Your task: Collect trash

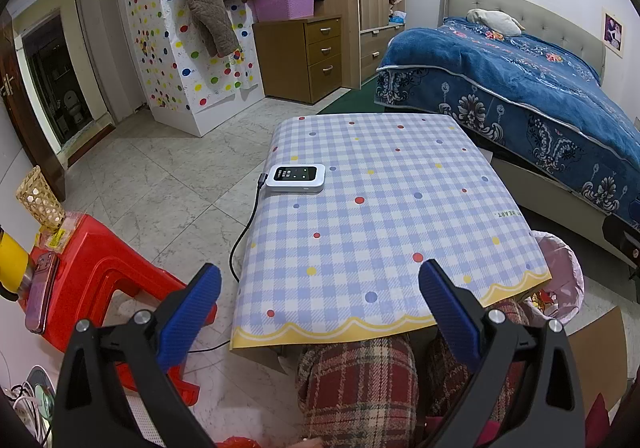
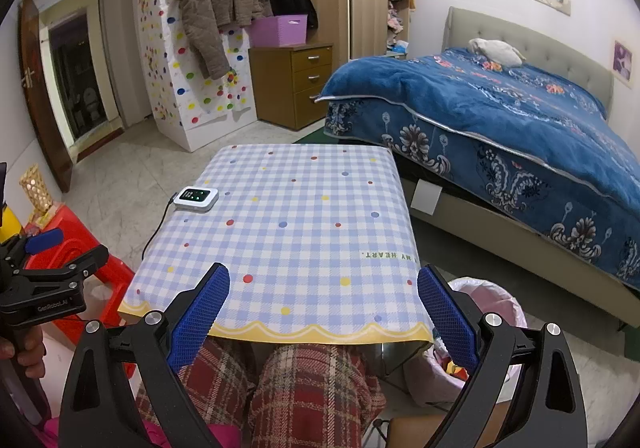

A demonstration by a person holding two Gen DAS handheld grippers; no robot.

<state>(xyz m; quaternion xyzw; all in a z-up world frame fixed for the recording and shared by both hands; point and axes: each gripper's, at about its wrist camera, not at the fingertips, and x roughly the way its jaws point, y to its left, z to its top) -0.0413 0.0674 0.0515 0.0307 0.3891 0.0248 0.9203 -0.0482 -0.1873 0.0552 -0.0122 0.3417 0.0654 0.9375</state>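
The bed [image 2: 520, 120] with its blue cover fills the right side of the room. Before it stands the table [image 2: 288, 232] in a checked cloth, its long axis running away from the cameras. The bin [image 2: 496, 300], lined with a pink bag, stands on the floor at the table's near right corner, mouth up — scraps show inside. A red stool [image 1: 104, 272] sits left. The left gripper [image 1: 320, 312] and right gripper [image 2: 324, 312] hover level over the near edge, fingers spread wide, holding nothing. A small white device [image 1: 296, 178] lies cabled at the table's left edge.
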